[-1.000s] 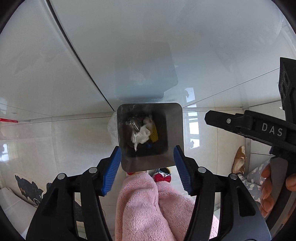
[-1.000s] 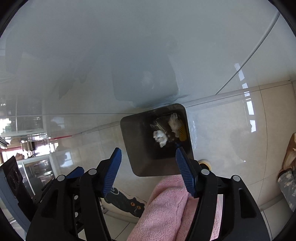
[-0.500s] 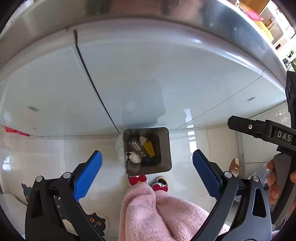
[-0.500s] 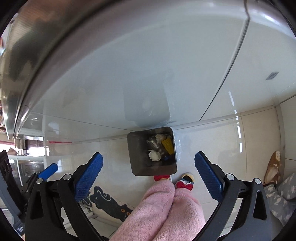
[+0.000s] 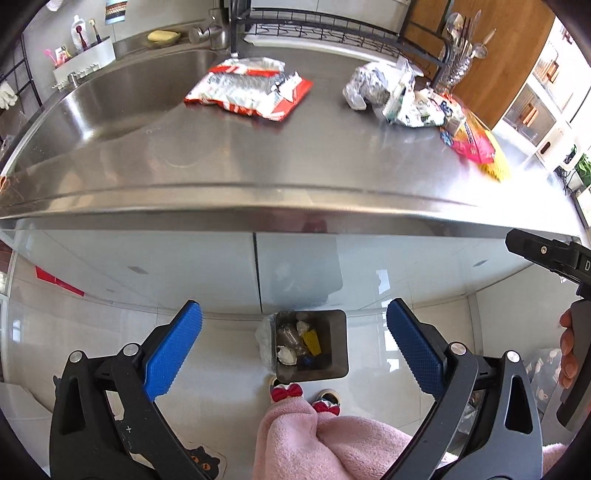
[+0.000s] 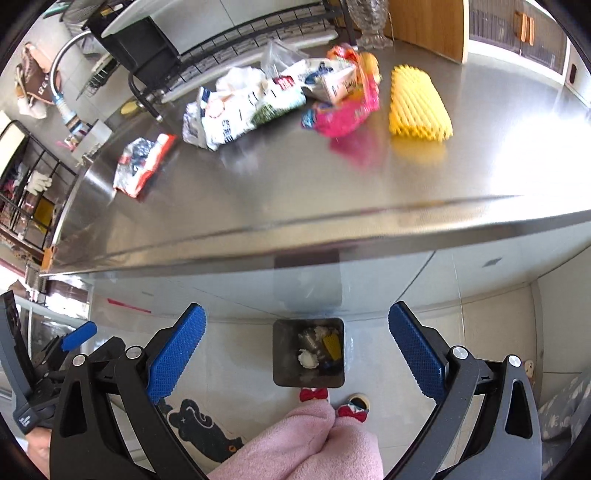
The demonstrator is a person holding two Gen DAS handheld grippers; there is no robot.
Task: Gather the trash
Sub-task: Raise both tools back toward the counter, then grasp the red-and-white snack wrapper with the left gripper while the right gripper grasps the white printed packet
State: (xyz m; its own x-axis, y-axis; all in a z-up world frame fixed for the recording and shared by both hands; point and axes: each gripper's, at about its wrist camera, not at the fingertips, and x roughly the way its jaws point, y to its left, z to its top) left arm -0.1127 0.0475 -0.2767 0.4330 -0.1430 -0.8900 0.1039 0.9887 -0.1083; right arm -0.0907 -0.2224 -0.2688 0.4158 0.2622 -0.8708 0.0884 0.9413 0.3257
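Observation:
A dark square bin [image 5: 334,345] [image 6: 282,354] stands on the floor below the counter front, with crumpled trash inside. On the steel counter [image 5: 258,162] [image 6: 332,184] lie a red-and-white wrapper [image 5: 247,90] [image 6: 142,162], a pile of crumpled white bags [image 5: 399,92] [image 6: 240,110], a pink packet [image 5: 474,140] [image 6: 343,110] and a yellow ridged piece [image 6: 419,105]. My left gripper [image 5: 293,349] is open and empty, high above the bin. My right gripper [image 6: 295,350] is likewise open, with nothing between its blue pads.
A sink [image 5: 136,85] takes up the counter's left end, with a dish rack [image 5: 332,27] [image 6: 221,48] behind. The person's pink-clad legs [image 5: 314,443] and red-bowed slippers [image 5: 286,392] stand at the bin. A cat-print mat [image 6: 207,432] lies on the floor.
Both grippers rose from just over the bin to above counter height and tilted up, so the counter top came into view. Their jaws spread wide.

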